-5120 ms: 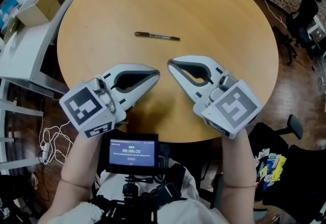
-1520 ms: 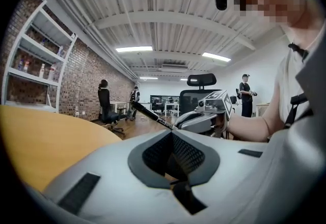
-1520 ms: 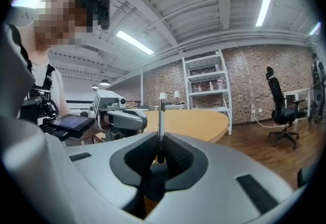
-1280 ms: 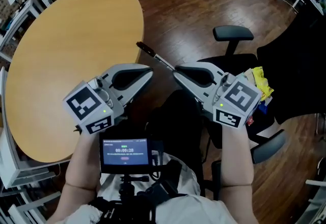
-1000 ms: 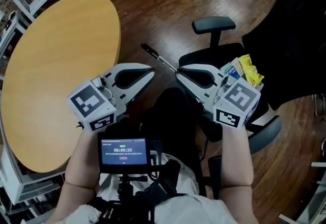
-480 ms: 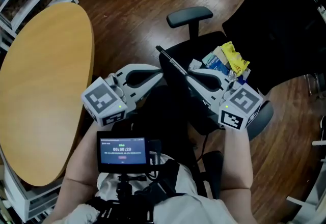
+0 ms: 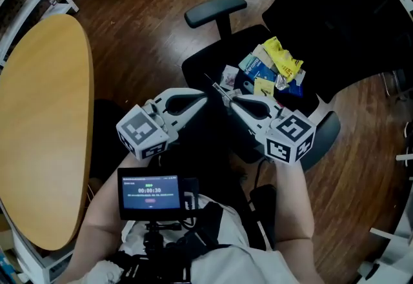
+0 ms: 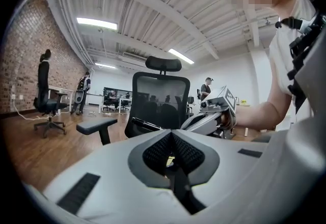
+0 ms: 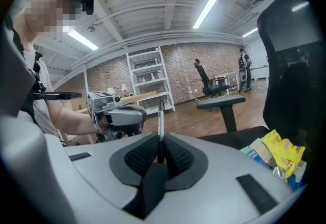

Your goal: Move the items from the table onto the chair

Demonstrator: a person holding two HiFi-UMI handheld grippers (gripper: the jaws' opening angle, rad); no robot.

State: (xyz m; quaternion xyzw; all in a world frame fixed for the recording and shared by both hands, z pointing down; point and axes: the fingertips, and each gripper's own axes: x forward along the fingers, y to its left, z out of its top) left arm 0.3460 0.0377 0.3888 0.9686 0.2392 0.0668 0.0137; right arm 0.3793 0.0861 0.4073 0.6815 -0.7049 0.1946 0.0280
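– Since the seat and backrest are both black in the head view, can anybody tell where the chair point(image 7: 205, 60) actually ends?

– Not really, lol. Seat and back blur into one dark blob. Only the far armrest point(image 7: 216, 10) reads clean; the near one is half hidden behind the marker cube on the right hand-held gripper point(image 7: 227, 98). The desk point(image 7: 45, 121) is cut off by the left edge of the view too. You can see the packets point(image 7: 272, 64) piled toward the back edge of the seat, but the print's too small to read.

– And the pen?

– The pen point(image 7: 217, 86) is clamped in the right hand-held gripper. The pads squeeze its lower end, so that bit is buried. The rest sticks out past the tips, over the front part of the seat and just short of the packets. The left hand-held gripper point(image 7: 204, 101) sits right beside it, jaws together on nothing.

– What changed?

– Five seconds back the pen lay near the middle of the desk, with both grippers over the near edge holding nothing. A second ago the desk still took up the left third and the pen hung over bare floor between desk and chair. Now the desk has slid further left and the pen's over the seat.
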